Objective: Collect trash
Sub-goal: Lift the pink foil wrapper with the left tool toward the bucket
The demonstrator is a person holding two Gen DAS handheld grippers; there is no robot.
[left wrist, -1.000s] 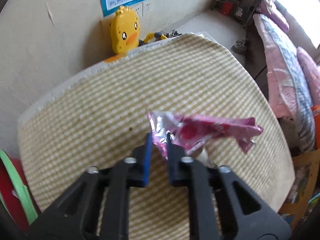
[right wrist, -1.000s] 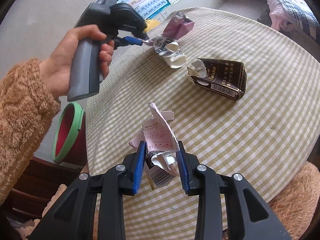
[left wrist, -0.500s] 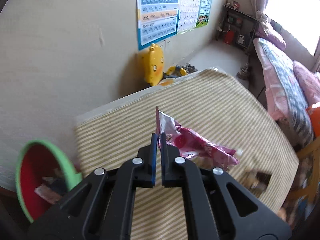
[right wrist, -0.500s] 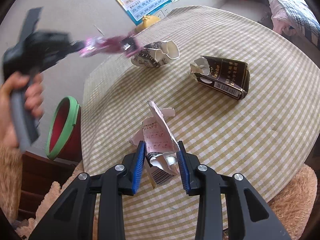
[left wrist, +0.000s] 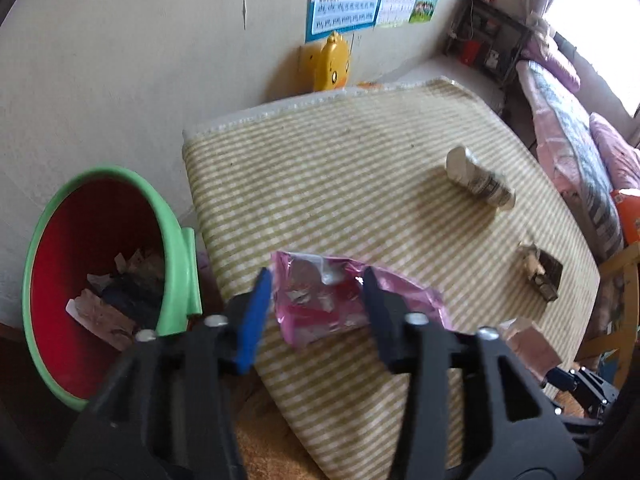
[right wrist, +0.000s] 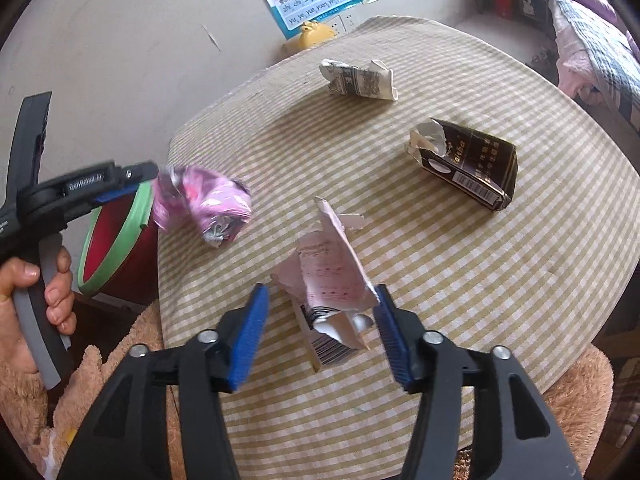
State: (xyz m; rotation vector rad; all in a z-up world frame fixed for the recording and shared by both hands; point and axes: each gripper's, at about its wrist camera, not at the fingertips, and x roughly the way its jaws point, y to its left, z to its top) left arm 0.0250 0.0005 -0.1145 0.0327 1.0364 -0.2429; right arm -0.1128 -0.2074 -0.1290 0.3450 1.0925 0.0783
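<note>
My left gripper (left wrist: 316,288) is open near the table's left edge, and the pink foil wrapper (left wrist: 320,300) hangs loose between its fingers. In the right wrist view the wrapper (right wrist: 212,204) is just off the left gripper's tip (right wrist: 152,176), beside the red bin with a green rim (right wrist: 116,240). The bin (left wrist: 100,276) holds several scraps. My right gripper (right wrist: 320,316) is open around a crumpled pink paper carton (right wrist: 332,280) on the checked table (right wrist: 480,280).
A crushed white paper cup (right wrist: 360,80) and a dark brown carton (right wrist: 468,168) lie farther back on the table. A yellow duck toy (left wrist: 334,64) stands against the wall. A bed (left wrist: 580,140) is at the right. A fuzzy tan cushion (right wrist: 120,380) lies below the table edge.
My left gripper carried the pink wrapper left from the cup toward the bin, then opened. My right gripper opened wider around the pink carton and stayed in place.
</note>
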